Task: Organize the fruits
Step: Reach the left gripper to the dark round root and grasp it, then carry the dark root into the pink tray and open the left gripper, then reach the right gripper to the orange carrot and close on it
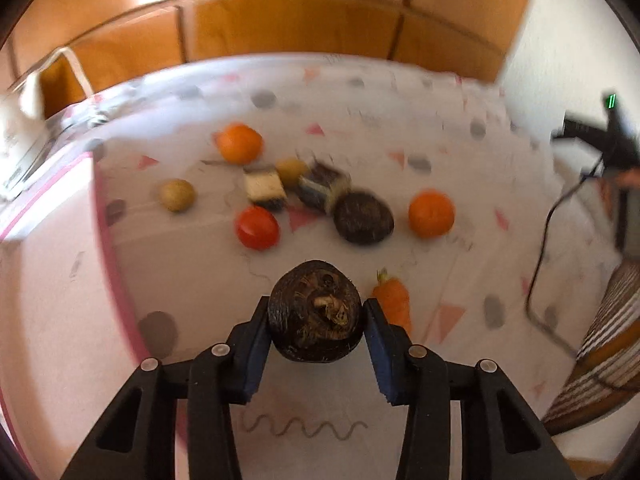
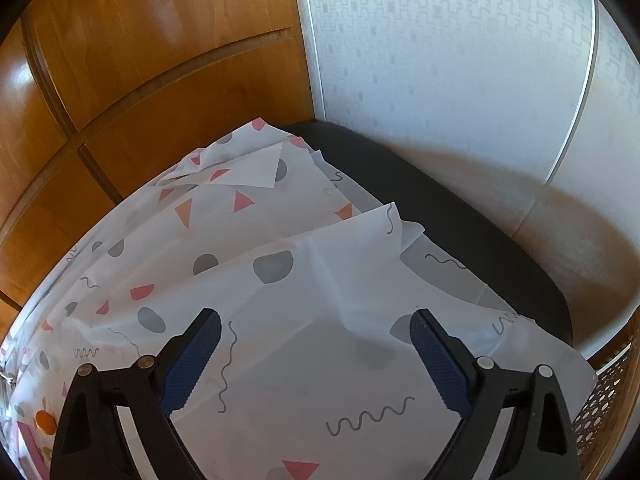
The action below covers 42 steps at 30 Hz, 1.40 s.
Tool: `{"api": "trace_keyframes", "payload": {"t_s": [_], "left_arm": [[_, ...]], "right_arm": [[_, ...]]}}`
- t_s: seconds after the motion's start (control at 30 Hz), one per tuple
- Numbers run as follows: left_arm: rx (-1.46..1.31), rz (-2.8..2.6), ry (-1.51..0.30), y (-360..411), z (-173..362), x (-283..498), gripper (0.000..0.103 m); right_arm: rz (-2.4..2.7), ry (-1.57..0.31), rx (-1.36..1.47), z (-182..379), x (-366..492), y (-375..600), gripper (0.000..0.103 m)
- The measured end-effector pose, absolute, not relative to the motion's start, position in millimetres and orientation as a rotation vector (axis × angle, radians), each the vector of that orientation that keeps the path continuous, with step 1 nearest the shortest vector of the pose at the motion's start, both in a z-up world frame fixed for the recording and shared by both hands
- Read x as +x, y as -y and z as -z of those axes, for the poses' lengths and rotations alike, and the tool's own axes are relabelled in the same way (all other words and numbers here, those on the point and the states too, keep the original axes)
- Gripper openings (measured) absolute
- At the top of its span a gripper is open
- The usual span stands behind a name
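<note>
My left gripper (image 1: 316,312) is shut on a dark round fruit (image 1: 315,316) and holds it above the patterned cloth (image 1: 440,184). Ahead on the cloth lie a second dark round fruit (image 1: 363,218), two oranges (image 1: 240,143) (image 1: 431,213), a red tomato (image 1: 257,227), two small yellowish fruits (image 1: 176,195) (image 1: 292,169) and a carrot (image 1: 394,302) just right of my fingers. My right gripper (image 2: 316,340) is open and empty over a bare part of the cloth (image 2: 304,360); it also shows far right in the left wrist view (image 1: 600,140).
Two sponges (image 1: 264,187) (image 1: 322,188) lie among the fruit. A white box with a pink rim (image 1: 52,280) stands at the left. Wooden cabinets (image 1: 280,12) close the back. A dark table edge (image 2: 440,208) and a perforated basket (image 2: 608,400) lie at the right.
</note>
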<state>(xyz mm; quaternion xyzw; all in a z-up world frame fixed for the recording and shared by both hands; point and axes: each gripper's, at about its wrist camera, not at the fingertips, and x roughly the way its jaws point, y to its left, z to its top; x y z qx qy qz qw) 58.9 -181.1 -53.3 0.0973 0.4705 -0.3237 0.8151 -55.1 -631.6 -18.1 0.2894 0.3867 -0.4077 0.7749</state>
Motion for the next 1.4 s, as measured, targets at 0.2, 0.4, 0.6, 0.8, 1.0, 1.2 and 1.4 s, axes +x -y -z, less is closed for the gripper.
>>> {"api": "trace_keyframes", "payload": {"t_s": [0.2,0.4,0.6,0.8,1.0,1.2,1.4], "left_arm": [[0.024,0.515,-0.888,108.3,8.5,80.3,0.045],[-0.043,0.197,-0.925,26.6,18.3,135.4,0.045],[-0.045,0.043,-0.942,-3.7,31.2,154.7,0.063],[-0.107,0.018,-0.926,-14.0,26.2,137.0,0.067],[-0.135,0.01,-0.921,-18.5,23.5,99.2,0.067],[-0.121,0.018,-0.892,-21.8,16.3,67.7,0.068],[-0.125,-0.006,-0.858,-27.1,6.5,44.5,0.068]], "right_arm": [[0.873,-0.837,0.626,17.7,-55.4,630.2,0.096],[0.852,-0.851,0.597,17.1,-50.9,624.5,0.095],[0.838,-0.855,0.579,16.2,-48.4,618.5,0.095],[0.83,-0.87,0.586,19.2,-46.1,619.5,0.095],[0.801,-0.877,0.598,20.8,-44.1,616.9,0.094],[0.712,-0.877,0.593,19.1,-36.0,606.7,0.09],[0.607,-0.889,0.587,18.4,-24.6,594.4,0.086]]}}
